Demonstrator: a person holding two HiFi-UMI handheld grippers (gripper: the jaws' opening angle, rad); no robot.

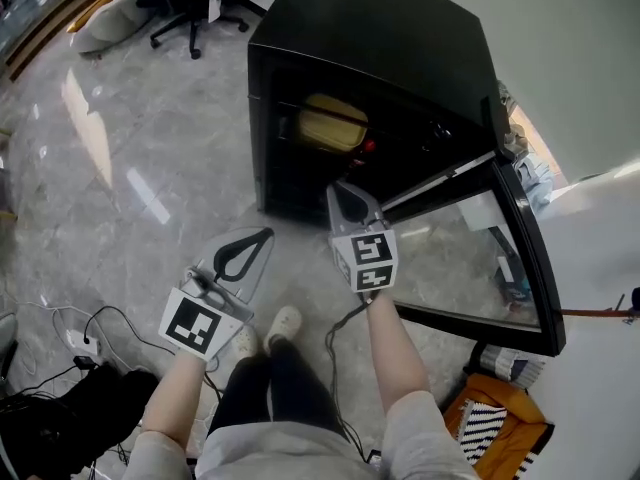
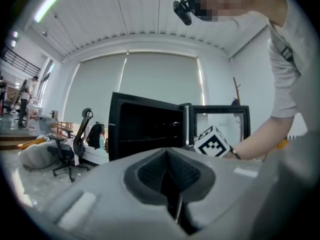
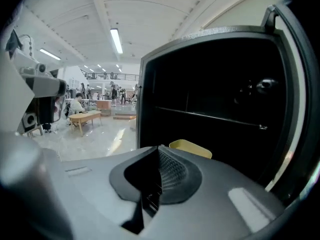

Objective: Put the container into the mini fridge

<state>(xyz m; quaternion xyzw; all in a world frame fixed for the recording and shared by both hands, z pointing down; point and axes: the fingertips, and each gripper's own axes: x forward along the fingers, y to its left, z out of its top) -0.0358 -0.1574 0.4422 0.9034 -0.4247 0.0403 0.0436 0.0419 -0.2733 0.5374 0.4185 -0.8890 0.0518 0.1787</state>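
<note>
Yellow container (image 1: 333, 123): inside the black mini fridge (image 1: 400, 48), below the wire shelf (image 3: 210, 116), just ahead of the right claw (image 1: 348, 200). Nothing holds it.

Right claw: jaws pressed together with nothing between them. The tips are at the fridge mouth, apart from the container.

Left claw (image 1: 240, 255): jaws also together and empty. It is well back from the fridge, to the left of and behind the right claw.

Glass door (image 1: 520, 268): swung wide, to the right of the right claw.

Status (judged): container placed; door not yet shut.

Hazards (judged):
- A forward drift of the right claw would nudge the container deeper or tip it.
- How far the container sits from the front edge cannot be told. If it overhangs, the closing door would strike it.
- A hard push on the door could rock the fridge.
- The cable (image 1: 340, 323) trailing behind the right claw could catch on a foot.
</note>
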